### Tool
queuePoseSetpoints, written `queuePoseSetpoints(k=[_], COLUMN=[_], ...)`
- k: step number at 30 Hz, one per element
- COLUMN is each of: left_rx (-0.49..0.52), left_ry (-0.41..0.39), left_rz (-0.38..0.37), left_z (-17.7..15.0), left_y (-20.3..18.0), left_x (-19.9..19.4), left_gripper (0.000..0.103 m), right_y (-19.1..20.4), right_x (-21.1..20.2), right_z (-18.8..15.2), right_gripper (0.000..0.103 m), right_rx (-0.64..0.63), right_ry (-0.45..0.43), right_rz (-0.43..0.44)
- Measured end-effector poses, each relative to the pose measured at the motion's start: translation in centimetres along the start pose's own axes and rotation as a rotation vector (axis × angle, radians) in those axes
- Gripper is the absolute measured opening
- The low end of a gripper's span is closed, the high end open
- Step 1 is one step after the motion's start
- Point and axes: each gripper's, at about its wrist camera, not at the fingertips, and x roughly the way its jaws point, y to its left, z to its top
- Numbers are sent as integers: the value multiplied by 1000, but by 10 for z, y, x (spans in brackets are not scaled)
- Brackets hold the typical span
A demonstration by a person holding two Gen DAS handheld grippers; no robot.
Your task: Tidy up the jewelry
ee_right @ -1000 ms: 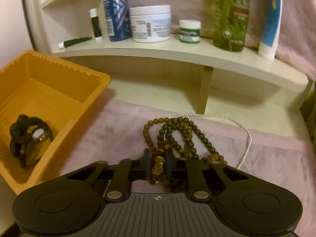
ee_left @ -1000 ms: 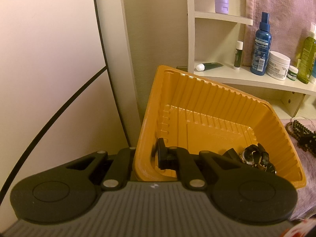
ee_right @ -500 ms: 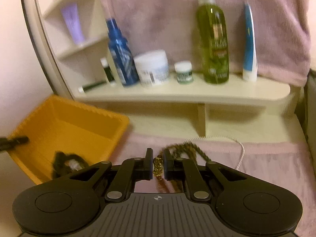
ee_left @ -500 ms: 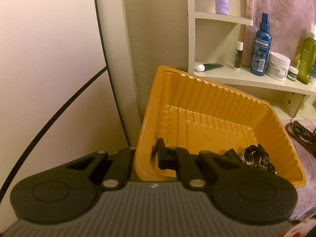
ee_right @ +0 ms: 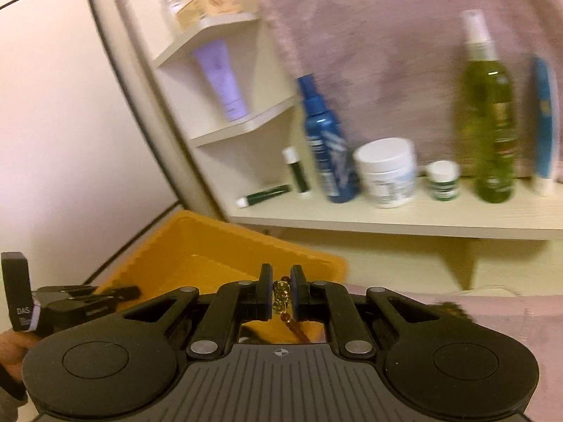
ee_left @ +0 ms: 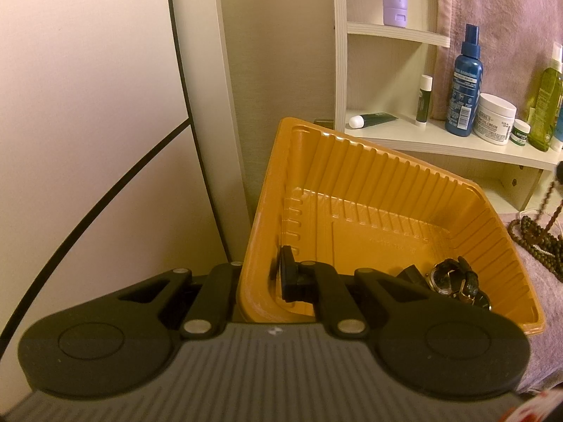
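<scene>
Left wrist view: ribbed orange plastic tray sits tilted, its left wall clamped by the left gripper; a black wristwatch lies in its lower right corner. Right gripper, above the tray's near rim, pinches a brown beaded necklace by its gold clasp; amber beads hang below.
</scene>
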Motion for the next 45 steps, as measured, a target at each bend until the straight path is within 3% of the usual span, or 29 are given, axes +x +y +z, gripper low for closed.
queuePoseSetpoints(k=[13, 16, 17, 20, 29, 38, 45], left_rx=[-3, -2, -3, -4, -6, -5, -5], left_ry=[2, 2, 2, 3, 5, 5, 4], left_rz=[1, 1, 1, 2, 3, 3, 4], left_z=[0, 0, 0, 0, 0, 0, 0], left_y=[0, 0, -1, 0, 0, 0, 1], left_x=[0, 0, 0, 1, 2, 3, 3], left_gripper=[7, 7, 7, 7, 7, 7, 7], right_y=[-3, -3, -3, -2, -8, -40, -69], right_x=[49, 47, 45, 38, 0, -53, -79], right_z=[-22, -23, -23, -24, -45, -74, -77], right_gripper=[11, 17, 24, 32, 33, 33, 33], right_rx=[26, 25, 24, 20, 33, 90, 107], right_ry=[128, 130, 128, 120, 129, 145, 125], right_rz=[-17, -18, -22, -23, -62, -213, -332])
